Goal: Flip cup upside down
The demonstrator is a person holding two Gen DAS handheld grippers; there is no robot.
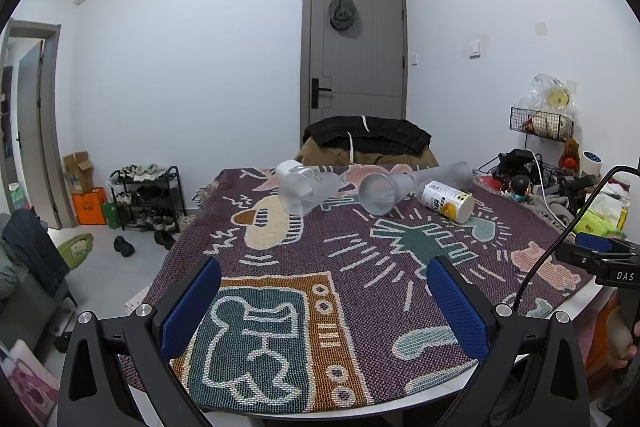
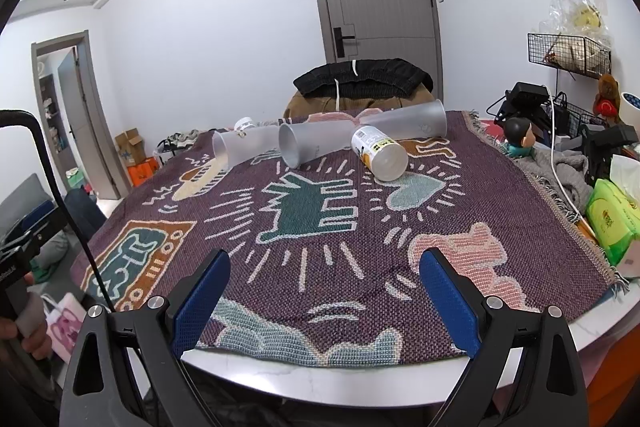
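Several cups lie on their sides at the far end of the patterned cloth [image 1: 360, 267]. A frosted cup [image 1: 308, 189] lies at the left, a second frosted cup [image 1: 384, 191] in the middle, a tall frosted one [image 1: 448, 173] behind, and a labelled white cup [image 1: 446, 201] at the right. In the right wrist view they show as the left cup [image 2: 244, 147], the middle cup [image 2: 310, 143], the tall cup [image 2: 416, 121] and the labelled cup [image 2: 380, 153]. My left gripper [image 1: 324, 299] is open and empty over the near cloth. My right gripper [image 2: 324, 291] is open and empty near the table's front edge.
The table's white rim [image 2: 360, 375] runs along the front. Clutter fills the right side: a green tissue pack [image 2: 612, 223], a grey cloth [image 2: 560, 171], cables, a wire basket [image 2: 568, 53] on the wall. A chair with clothes [image 1: 368, 143] stands behind the table.
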